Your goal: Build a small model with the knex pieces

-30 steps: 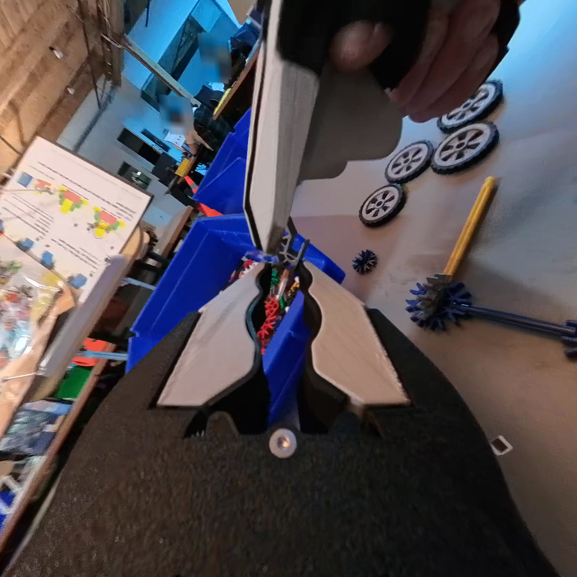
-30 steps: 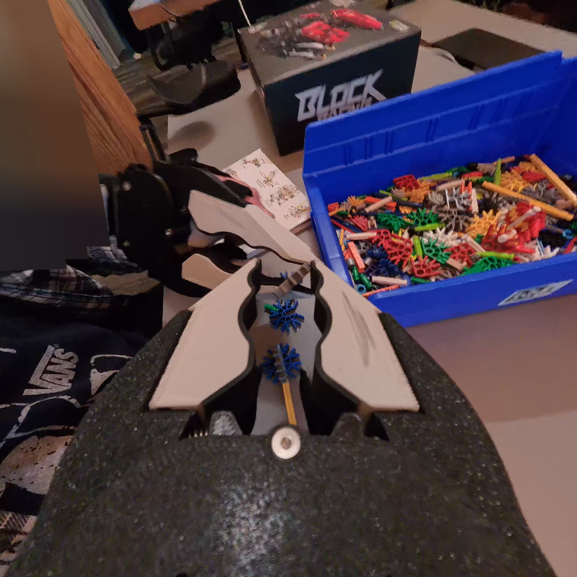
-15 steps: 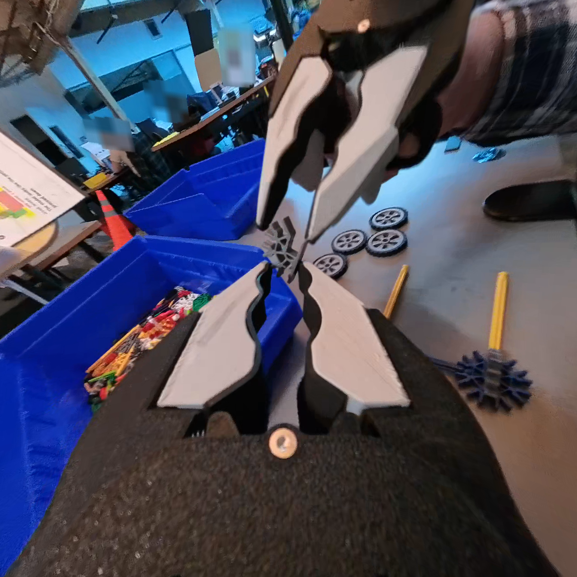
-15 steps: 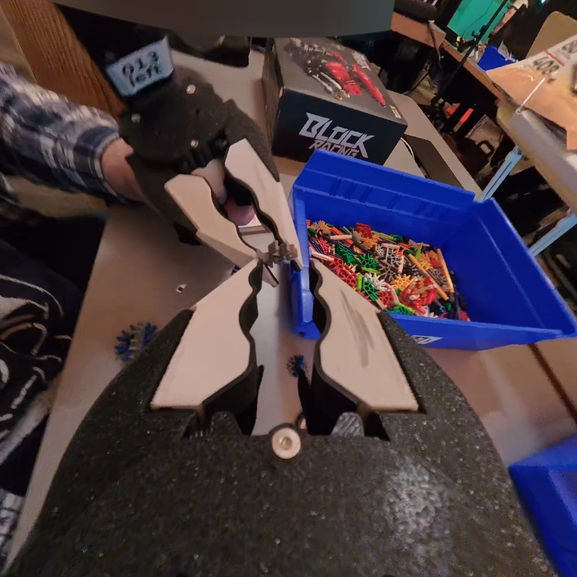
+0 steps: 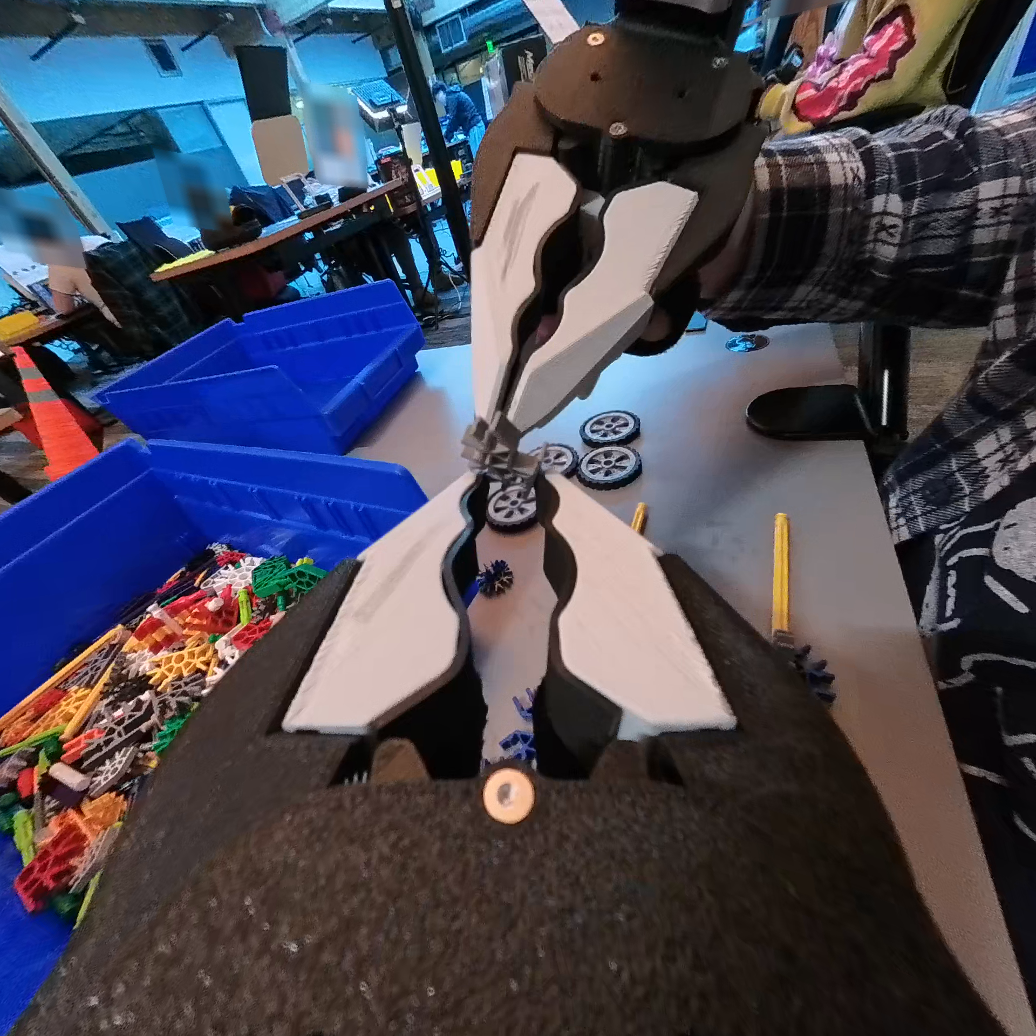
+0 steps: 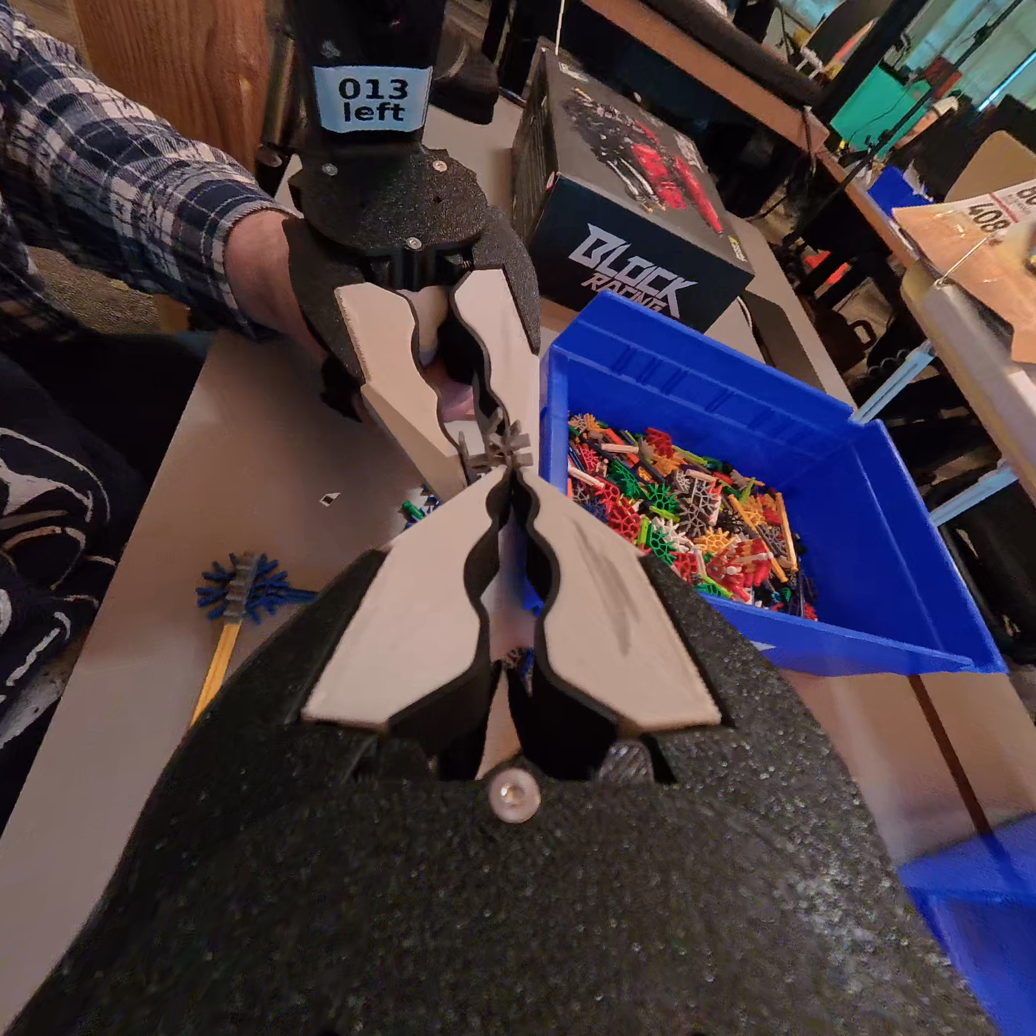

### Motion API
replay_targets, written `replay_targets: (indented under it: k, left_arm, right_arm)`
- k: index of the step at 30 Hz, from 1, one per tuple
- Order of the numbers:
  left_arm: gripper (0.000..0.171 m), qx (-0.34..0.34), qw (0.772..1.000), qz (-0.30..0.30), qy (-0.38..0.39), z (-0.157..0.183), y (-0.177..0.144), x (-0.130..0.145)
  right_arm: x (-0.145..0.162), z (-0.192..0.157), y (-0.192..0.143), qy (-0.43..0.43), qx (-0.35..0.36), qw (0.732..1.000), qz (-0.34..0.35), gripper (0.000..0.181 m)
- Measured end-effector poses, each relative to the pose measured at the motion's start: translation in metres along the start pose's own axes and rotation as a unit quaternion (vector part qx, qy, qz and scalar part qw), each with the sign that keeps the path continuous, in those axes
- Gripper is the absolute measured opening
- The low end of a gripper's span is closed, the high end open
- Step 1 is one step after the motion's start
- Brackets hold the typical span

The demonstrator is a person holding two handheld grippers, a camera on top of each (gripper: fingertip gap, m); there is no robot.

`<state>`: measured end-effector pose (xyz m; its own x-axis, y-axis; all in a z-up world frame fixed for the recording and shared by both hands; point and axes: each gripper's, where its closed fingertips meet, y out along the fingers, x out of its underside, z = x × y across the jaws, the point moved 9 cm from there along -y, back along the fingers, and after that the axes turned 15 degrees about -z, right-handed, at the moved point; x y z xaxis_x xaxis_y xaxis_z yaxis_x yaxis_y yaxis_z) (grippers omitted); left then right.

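A grey snowflake-shaped connector (image 5: 493,448) hangs in the air between my two grippers, above the table. My left gripper (image 5: 510,476) is shut on its lower part. My right gripper (image 5: 502,420) comes down from above and pinches its upper edge. In the right wrist view my right gripper (image 6: 513,471) has its tips pressed together on the rim of the connector (image 6: 507,443). The left gripper (image 6: 496,454) reaches in from above and grips the same piece.
A blue bin (image 5: 224,504) full of coloured connectors and rods stands at the left; it also shows in the right wrist view (image 6: 729,403). A second blue bin (image 5: 269,381) is behind. Several wheels (image 5: 608,465), yellow rods (image 5: 779,572), a blue connector assembly (image 6: 241,588) and a black box (image 6: 616,224) are on the table. My left and right fingertips are right by each other.
My right gripper was open beside the connector and has shut on its edge. Both grippers have swung to face each other more squarely. The left has kept its hold.
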<state>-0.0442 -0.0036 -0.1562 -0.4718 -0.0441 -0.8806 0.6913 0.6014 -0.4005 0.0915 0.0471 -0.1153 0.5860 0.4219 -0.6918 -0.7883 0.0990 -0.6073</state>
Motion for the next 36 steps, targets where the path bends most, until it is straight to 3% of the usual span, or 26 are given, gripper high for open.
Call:
replay_targets:
  k: [11, 14, 18, 25, 31, 36]
  left_arm:
    - [0.014, 0.061, 0.996, 0.042, -0.052, -0.006, -0.004, 0.000]
    - [0.014, 0.080, 0.994, 0.049, -0.056, -0.005, -0.004, -0.001]
    - [0.014, 0.114, 0.990, 0.063, -0.047, 0.000, -0.005, -0.003]
    - [0.014, 0.208, 0.974, 0.079, -0.045, 0.007, -0.008, -0.004]
    - [0.015, 0.259, 0.962, 0.072, -0.052, 0.009, -0.007, -0.003]
    - [0.011, 0.237, 0.966, 0.072, -0.069, 0.002, -0.005, -0.001]
  right_arm:
    - [0.000, 0.005, -0.006, 0.028, -0.003, 0.999, 0.028, 0.001]
    - [0.001, 0.004, -0.007, 0.027, -0.004, 0.999, 0.026, 0.017]
    - [-0.002, 0.002, -0.007, 0.056, -0.050, 0.996, 0.039, 0.025]
    - [-0.004, -0.005, -0.003, 0.105, -0.187, 0.973, 0.080, 0.021]
    - [-0.001, -0.007, -0.002, 0.127, -0.222, 0.963, 0.089, 0.014]
    - [0.004, -0.001, -0.007, 0.145, -0.202, 0.962, 0.109, 0.005]
